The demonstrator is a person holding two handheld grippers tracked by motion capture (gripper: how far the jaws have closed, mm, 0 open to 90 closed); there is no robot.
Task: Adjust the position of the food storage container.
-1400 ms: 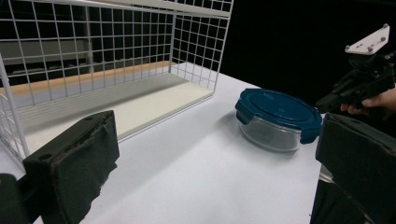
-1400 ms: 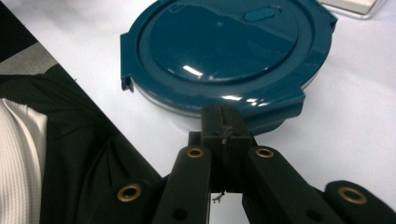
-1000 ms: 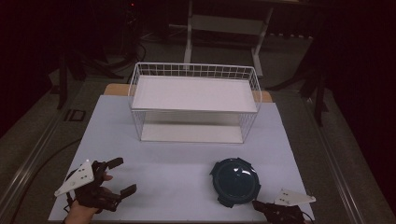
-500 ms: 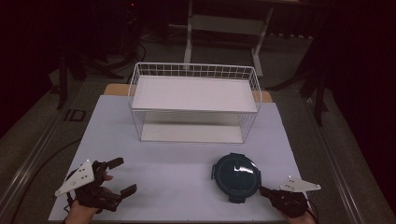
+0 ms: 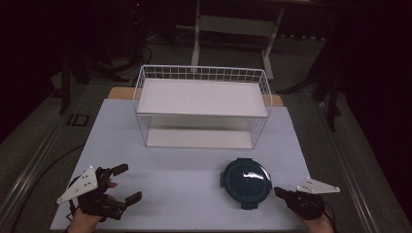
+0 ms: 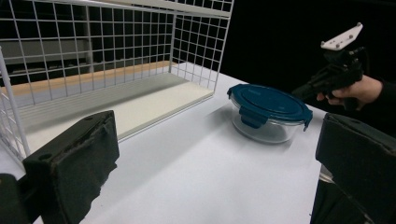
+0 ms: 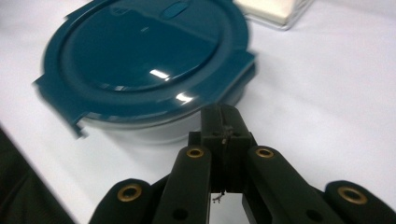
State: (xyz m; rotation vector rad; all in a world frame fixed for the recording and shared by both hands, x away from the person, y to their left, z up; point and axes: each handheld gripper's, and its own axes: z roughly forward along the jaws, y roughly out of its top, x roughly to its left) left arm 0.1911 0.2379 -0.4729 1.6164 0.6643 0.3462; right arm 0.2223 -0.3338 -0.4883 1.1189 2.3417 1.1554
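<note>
A round glass container with a dark teal snap lid (image 5: pixel 245 180) stands on the white table (image 5: pixel 184 170), front right. My right gripper (image 5: pixel 278 191) lies at the container's right side, jaws shut with nothing between them. In the right gripper view the shut tips (image 7: pixel 225 119) sit just under the lid's (image 7: pixel 149 56) near rim; I cannot tell whether they touch. My left gripper (image 5: pixel 127 183) rests at the front left, open wide and holding nothing. Past its pads (image 6: pixel 74 156) lie the container (image 6: pixel 268 109) and the right gripper (image 6: pixel 301 92).
A white wire rack (image 5: pixel 201 97) with a shelf on top and a white base board stands across the back middle of the table. A wooden board edge (image 5: pixel 119 92) shows behind it. Dark floor and stand legs surround the table.
The right hand has moved from the container's front edge out to its right side, with the jaws still shut. The left gripper has stayed in place.
</note>
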